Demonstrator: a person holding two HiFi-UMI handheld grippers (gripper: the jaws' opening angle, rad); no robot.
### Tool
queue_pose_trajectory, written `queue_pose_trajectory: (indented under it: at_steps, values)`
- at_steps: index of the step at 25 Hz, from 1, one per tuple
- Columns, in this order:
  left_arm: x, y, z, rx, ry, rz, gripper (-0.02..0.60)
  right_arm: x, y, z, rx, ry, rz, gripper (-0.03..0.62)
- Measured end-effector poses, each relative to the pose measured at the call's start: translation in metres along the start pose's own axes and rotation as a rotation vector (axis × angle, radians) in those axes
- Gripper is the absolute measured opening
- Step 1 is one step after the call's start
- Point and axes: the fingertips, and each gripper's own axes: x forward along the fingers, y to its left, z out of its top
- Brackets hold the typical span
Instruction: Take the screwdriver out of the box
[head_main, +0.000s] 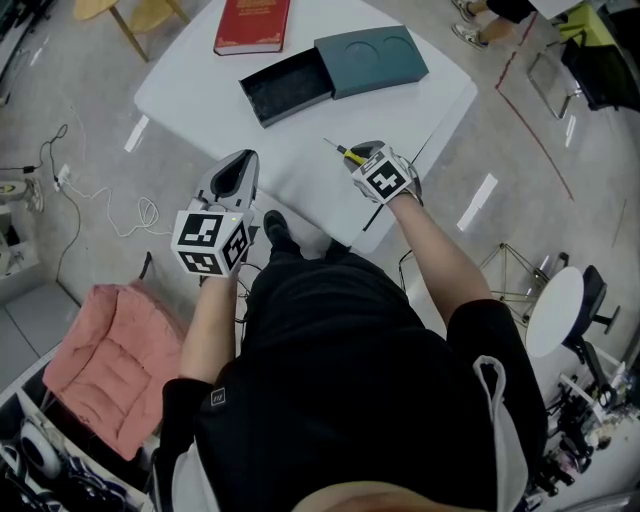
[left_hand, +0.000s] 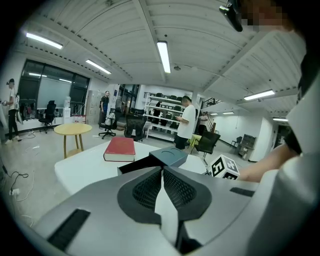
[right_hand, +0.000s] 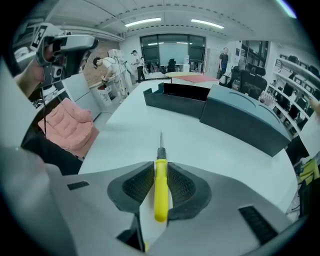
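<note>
A screwdriver (right_hand: 160, 185) with a yellow handle and thin metal tip sits between the pads of my right gripper (right_hand: 160, 167), which is shut on it. The tip points out over the white table (head_main: 200, 90), low above it near the front edge. In the head view the screwdriver (head_main: 345, 152) sticks out of the right gripper (head_main: 362, 152). The dark box (head_main: 285, 88) stands open at the table's far side, its drawer pulled out of the teal sleeve (head_main: 375, 60). My left gripper (head_main: 243, 160) hangs off the table's front-left edge, shut with nothing in it (left_hand: 162, 171).
A red book (head_main: 252, 25) lies at the far end of the table behind the box. A pink cushion (head_main: 100, 360) rests on the floor at the left. A round yellow table (left_hand: 72, 130) and several people stand further off.
</note>
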Motion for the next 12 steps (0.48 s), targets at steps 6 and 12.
queue_pose_trajectory:
  at_steps: [6,12]
  values:
    - [-0.002,-0.007,0.001,0.001,-0.007,0.019,0.027,-0.017,-0.006,0.008,-0.001,-0.068,-0.008,0.112]
    - [-0.014,-0.021,0.007,0.026,-0.022,0.059,0.028,-0.074,-0.028,0.018,0.056,-0.22,-0.028,0.11]
